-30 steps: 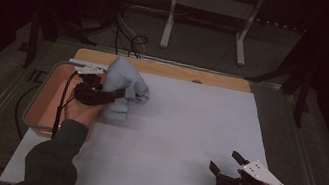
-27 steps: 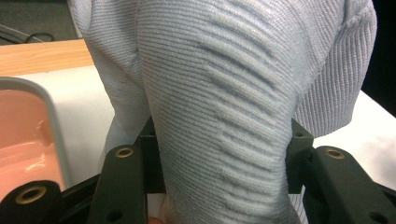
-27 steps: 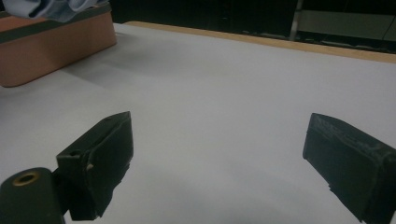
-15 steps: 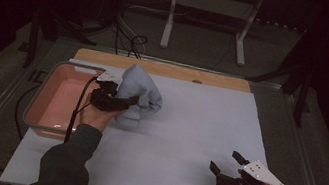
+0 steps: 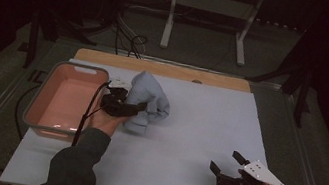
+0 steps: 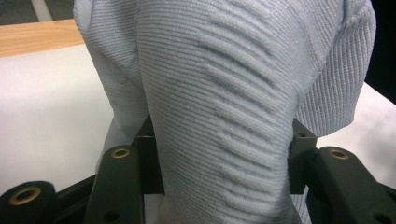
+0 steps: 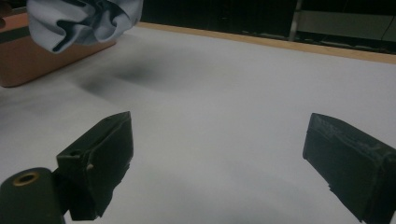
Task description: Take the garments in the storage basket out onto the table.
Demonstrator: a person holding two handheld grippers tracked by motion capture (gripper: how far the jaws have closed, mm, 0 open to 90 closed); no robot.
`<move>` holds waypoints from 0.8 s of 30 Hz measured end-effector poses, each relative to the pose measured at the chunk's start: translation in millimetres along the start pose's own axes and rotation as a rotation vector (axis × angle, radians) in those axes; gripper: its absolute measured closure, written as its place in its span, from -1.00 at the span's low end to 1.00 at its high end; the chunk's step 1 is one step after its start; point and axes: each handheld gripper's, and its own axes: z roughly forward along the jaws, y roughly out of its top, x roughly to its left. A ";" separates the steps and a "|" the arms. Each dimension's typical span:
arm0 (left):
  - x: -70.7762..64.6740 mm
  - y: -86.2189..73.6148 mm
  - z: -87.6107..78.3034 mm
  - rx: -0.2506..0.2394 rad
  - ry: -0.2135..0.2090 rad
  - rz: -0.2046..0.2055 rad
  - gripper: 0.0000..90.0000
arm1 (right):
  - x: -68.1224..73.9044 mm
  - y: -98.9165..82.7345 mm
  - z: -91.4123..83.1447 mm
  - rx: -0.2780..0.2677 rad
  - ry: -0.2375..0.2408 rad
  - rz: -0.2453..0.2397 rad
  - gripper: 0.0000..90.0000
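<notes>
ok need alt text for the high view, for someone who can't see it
The left gripper holds a bunched pale blue knit garment above a white table, beside a pink tub. The right gripper rests open near the table's front right corner.

A table [image 5: 166,70] with a pale wooden far edge carries a white sheet [image 5: 207,130] over nearly its whole top. A salmon-pink tub [image 5: 44,103] rests at the sheet's left edge.

bare white mat [image 5: 194,143] between the hands, pink tub [image 5: 65,101] blocking the left edge
</notes>
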 end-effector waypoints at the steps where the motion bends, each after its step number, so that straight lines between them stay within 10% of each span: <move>1: -1.1 -0.4 1.3 -0.003 -0.004 0.000 0.09 | 0.0 0.0 0.0 0.000 0.000 0.000 -0.81; 24: -20.1 -5.2 24.4 0.030 -0.029 0.023 0.08 | 0.0 -0.2 0.4 0.002 0.003 -0.002 -0.81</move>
